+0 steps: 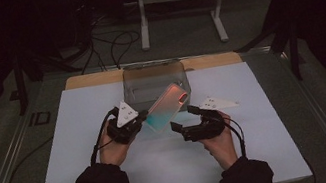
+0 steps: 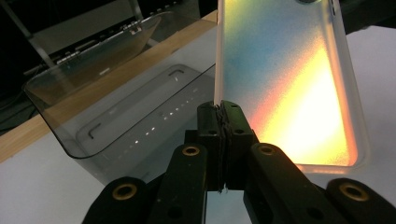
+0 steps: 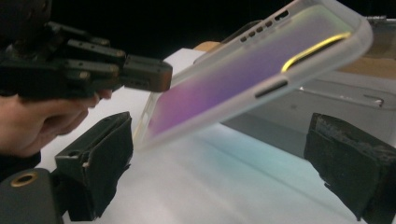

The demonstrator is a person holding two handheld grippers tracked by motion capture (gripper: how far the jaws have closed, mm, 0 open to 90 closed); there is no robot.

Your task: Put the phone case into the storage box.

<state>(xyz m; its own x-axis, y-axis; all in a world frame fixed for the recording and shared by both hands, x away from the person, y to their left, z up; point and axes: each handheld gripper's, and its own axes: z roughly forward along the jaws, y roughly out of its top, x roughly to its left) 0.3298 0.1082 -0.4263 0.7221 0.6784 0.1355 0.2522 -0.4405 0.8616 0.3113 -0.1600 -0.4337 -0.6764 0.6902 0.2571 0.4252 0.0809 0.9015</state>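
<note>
While left gripper (image 1: 141, 119) clamps phone case (image 1: 168, 107) edge — lifted over white mat (image 1: 82, 136) | right gripper (image 1: 185, 118) jaws wide, empty | clear bin (image 1: 154, 80) behind

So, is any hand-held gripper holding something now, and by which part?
Yes. The left hand-held gripper pinches the phone case by the edge of one long side; the right hand-held gripper is open, holding nothing.

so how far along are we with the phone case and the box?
Done: the phone case is off the table, pinched at its edge by the left gripper. In hand: it hangs tilted in front of the clear box, with the right gripper open just below it. Left: the case is not yet in the box.
</note>
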